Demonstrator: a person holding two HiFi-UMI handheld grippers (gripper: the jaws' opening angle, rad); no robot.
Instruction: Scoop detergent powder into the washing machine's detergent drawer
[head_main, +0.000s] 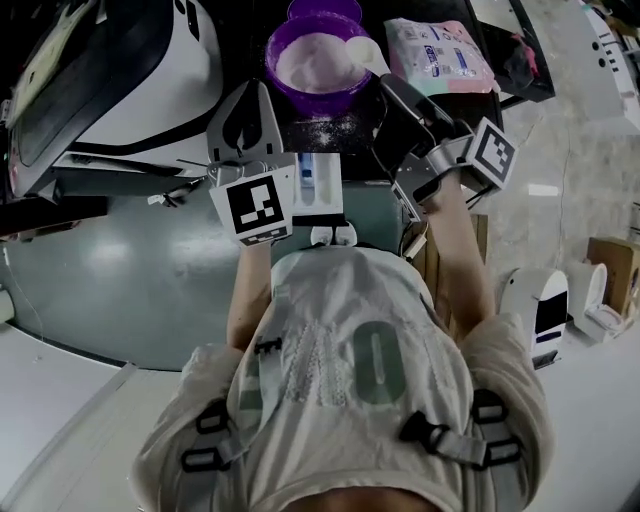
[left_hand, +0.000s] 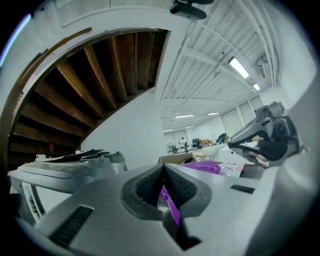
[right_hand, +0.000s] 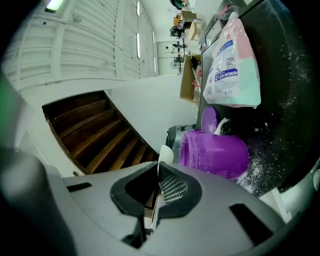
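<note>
Powder bowl (head_main: 320, 100) sits on the washer top (head_main: 335, 135) with the drawer (head_main: 300, 185) open just below, and the left gripper (head_main: 246, 100) is clamped on a thin purple strip (left_hand: 169, 202), seemingly steadying the bowl. The right gripper (head_main: 392, 92) pinches the white scoop (head_main: 365, 52) by its handle at the bowl's right rim. Best play: a modest load, scoop level, low over the drawer, since spilled powder rings the bowl.

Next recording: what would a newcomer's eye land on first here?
The purple bowl full of white powder, top centre of the head view, with spilled powder on the dark surface round it. The right gripper is shut on a white scoop at the bowl's rim, while the left gripper pinches a thin purple piece. Just below the bowl, the detergent drawer stands open.
</note>
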